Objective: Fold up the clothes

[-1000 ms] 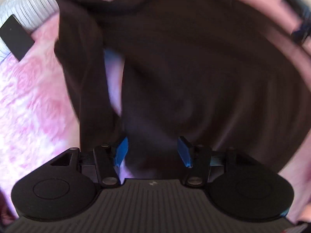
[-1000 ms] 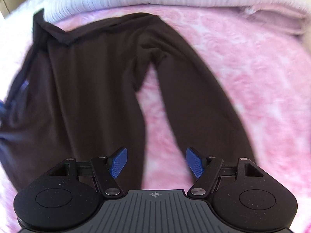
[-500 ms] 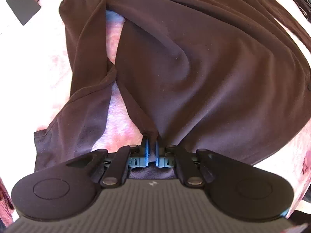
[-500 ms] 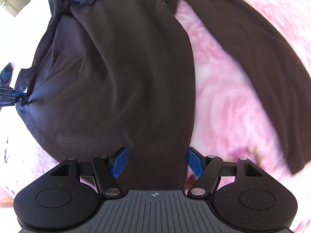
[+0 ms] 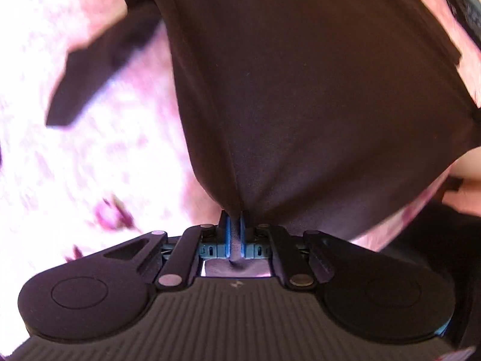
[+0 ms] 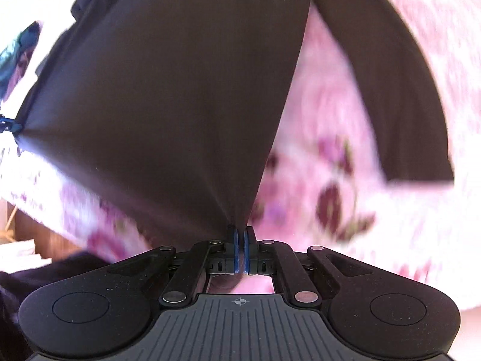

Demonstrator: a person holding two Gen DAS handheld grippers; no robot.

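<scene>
A dark brown long-sleeved top (image 5: 300,84) lies over a pink flowered bedspread (image 5: 75,156). My left gripper (image 5: 235,219) is shut on the hem at one bottom corner, and the cloth pulls taut away from it. My right gripper (image 6: 240,231) is shut on the other bottom corner of the top (image 6: 180,90). One sleeve (image 5: 99,69) trails to the left in the left wrist view. The other sleeve (image 6: 390,84) trails to the right in the right wrist view. The left gripper's blue tip shows at the far left of the right wrist view (image 6: 7,124).
The bedspread (image 6: 345,180) covers the bed around the top. Its near edge drops off at the lower left of the right wrist view, with a brown floor (image 6: 33,234) below. A dark object (image 5: 463,9) sits at the upper right of the left wrist view.
My right gripper has shut on the hem corner. Both grippers have pulled the hem toward me and lifted it, so the cloth is taut. The left gripper stays shut.
</scene>
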